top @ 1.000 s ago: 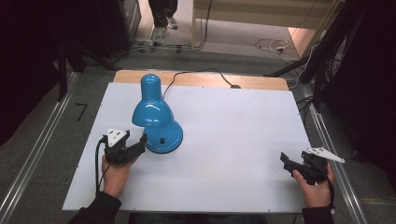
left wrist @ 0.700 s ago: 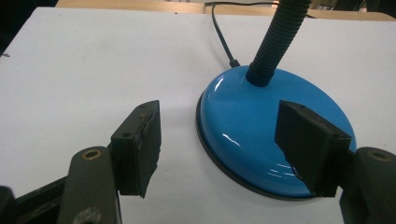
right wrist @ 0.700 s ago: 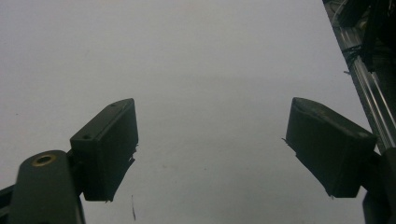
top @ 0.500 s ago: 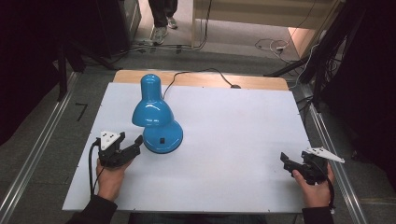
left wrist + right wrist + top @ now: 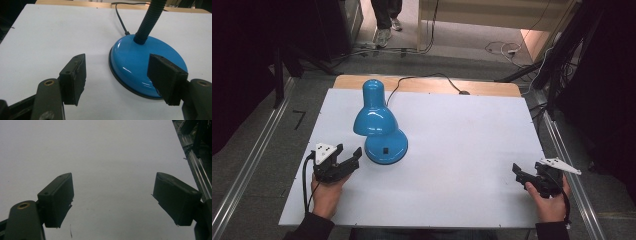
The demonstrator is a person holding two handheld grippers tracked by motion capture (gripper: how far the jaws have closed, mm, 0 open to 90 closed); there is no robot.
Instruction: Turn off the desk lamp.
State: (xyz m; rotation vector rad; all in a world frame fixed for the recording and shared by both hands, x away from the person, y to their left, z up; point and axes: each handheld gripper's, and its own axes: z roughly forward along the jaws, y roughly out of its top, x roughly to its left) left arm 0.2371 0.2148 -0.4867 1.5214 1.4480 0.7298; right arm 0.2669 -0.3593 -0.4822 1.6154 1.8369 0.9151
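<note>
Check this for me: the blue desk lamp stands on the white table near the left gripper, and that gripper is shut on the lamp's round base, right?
Not quite. The left gripper is open, its jaws wide apart and short of the blue desk lamp's base; the left gripper view shows this. The lamp does stand on the white table near that gripper.

No text, label or number can be read (nothing legible anywhere).

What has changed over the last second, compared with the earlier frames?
The left gripper has drawn back from the lamp base toward the table's near edge, jaws open and holding nothing. The lamp, its cord and the right gripper stayed put.
</note>
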